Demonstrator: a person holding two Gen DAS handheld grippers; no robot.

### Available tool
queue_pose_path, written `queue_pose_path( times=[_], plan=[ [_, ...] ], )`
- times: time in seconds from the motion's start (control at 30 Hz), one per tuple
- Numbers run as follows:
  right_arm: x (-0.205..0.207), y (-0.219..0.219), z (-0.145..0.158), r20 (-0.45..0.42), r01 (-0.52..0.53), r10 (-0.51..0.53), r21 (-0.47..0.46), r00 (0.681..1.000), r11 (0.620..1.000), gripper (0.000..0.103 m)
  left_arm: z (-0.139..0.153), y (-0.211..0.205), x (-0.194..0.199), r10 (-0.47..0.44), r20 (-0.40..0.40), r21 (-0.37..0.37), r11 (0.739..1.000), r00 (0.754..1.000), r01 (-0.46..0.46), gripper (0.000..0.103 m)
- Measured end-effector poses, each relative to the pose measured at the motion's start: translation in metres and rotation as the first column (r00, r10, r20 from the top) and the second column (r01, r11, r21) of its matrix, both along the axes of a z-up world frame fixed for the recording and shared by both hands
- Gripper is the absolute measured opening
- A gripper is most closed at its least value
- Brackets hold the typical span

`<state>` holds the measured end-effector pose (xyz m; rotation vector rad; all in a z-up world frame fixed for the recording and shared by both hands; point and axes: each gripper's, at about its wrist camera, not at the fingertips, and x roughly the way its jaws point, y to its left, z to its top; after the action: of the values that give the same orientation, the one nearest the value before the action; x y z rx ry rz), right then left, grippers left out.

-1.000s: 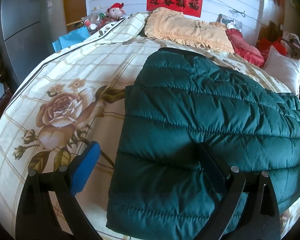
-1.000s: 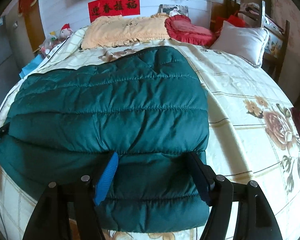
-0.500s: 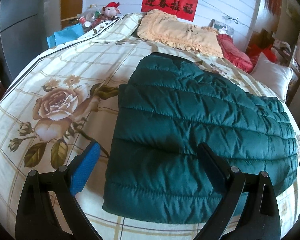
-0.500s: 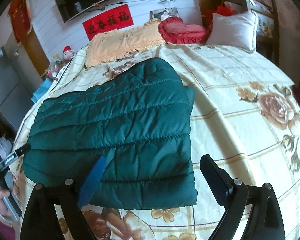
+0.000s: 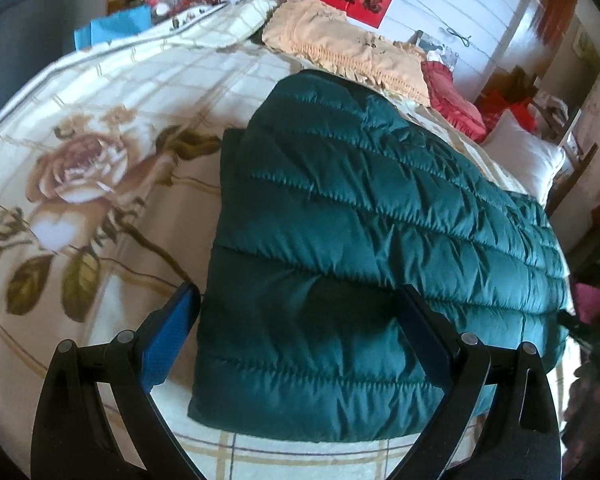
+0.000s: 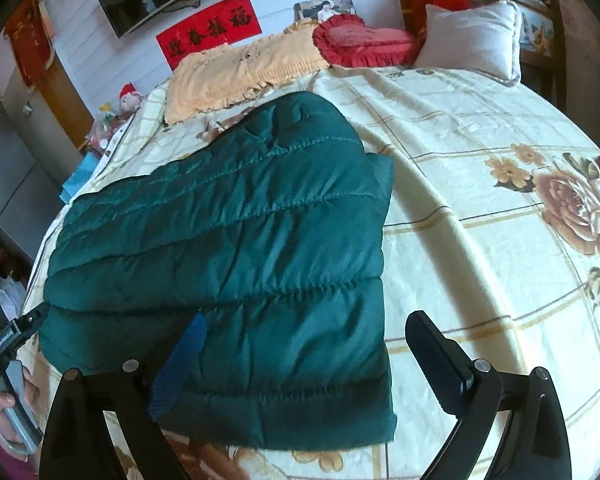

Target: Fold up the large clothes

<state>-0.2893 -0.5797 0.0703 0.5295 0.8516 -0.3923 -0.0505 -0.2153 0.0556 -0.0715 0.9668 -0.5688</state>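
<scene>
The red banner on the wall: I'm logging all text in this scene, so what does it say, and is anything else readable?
"迎春接福" in black characters on the red banner on the white wall behind the bed.
White label on the left gripper's body, seen at the left edge of the right wrist view: too small to read.
Framed photo at the bed head: no legible text.
Green puffer jacket: no label shows.

Left gripper (image 5: 300, 320) spread wide, holding nothing, above near edge of folded green puffer jacket (image 5: 380, 248). Jacket flat on floral bedspread (image 5: 100, 160); orange pillow (image 5: 348, 52) far ahead.
</scene>
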Motion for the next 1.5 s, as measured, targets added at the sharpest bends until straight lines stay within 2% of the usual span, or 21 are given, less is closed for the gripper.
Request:
queue_pose_path(
  times=[0.17, 0.33, 0.53, 0.8, 0.93, 1.0, 1.03, 1.07, 1.17, 1.3, 1.5],
  plan=[
    [0.014, -0.009, -0.009, 0.030, -0.021, 0.019, 0.079, 0.999, 0.997, 0.102, -0.011, 0.000, 0.013, 0.004, -0.078, -0.069, 0.998, 0.997, -0.010, 0.098],
    [0.028, -0.016, -0.020, 0.054, -0.071, 0.064, 0.143, 0.996, 0.987, 0.103, -0.016, -0.002, 0.021, 0.003, -0.114, -0.100, 0.995, 0.993, -0.015, 0.102],
    [0.039, -0.023, -0.029, 0.083, -0.108, 0.092, 0.208, 0.992, 0.972, 0.103, -0.026, -0.001, 0.034, -0.010, -0.206, -0.161, 0.987, 0.978, -0.024, 0.103],
    [0.043, -0.032, -0.035, 0.077, -0.121, 0.104, 0.257, 0.992, 0.959, 0.103, -0.024, -0.003, 0.037, 0.003, -0.200, -0.170, 0.985, 0.980, -0.038, 0.103],
    [0.043, -0.024, -0.033, 0.081, -0.116, 0.100, 0.224, 0.992, 0.968, 0.103, -0.024, -0.003, 0.036, -0.001, -0.201, -0.173, 0.984, 0.980, -0.035, 0.103],
    [0.041, -0.018, -0.030, 0.090, -0.118, 0.102, 0.188, 0.991, 0.975, 0.096, -0.023, -0.004, 0.033, -0.006, -0.197, -0.182, 0.983, 0.980, -0.030, 0.099],
    [0.041, -0.015, -0.028, 0.091, -0.120, 0.105, 0.172, 0.990, 0.978, 0.088, -0.023, -0.003, 0.032, -0.009, -0.192, -0.189, 0.982, 0.981, -0.028, 0.096],
    [0.040, -0.013, -0.025, 0.094, -0.122, 0.108, 0.157, 0.990, 0.980, 0.080, -0.021, -0.003, 0.029, -0.011, -0.181, -0.192, 0.981, 0.983, -0.024, 0.091],
    [0.038, -0.008, -0.016, 0.099, -0.126, 0.113, 0.135, 0.989, 0.983, 0.065, -0.013, -0.001, 0.020, -0.021, -0.141, -0.182, 0.983, 0.990, -0.005, 0.078],
    [0.034, -0.007, -0.007, 0.119, -0.124, 0.108, 0.142, 0.987, 0.982, 0.055, -0.003, 0.004, 0.012, -0.038, -0.109, -0.180, 0.984, 0.993, 0.018, 0.063],
    [0.018, -0.003, 0.002, 0.135, -0.132, 0.113, 0.144, 0.984, 0.981, 0.048, 0.007, 0.015, -0.004, -0.054, -0.106, -0.185, 0.982, 0.993, 0.033, 0.059]
  ],
)
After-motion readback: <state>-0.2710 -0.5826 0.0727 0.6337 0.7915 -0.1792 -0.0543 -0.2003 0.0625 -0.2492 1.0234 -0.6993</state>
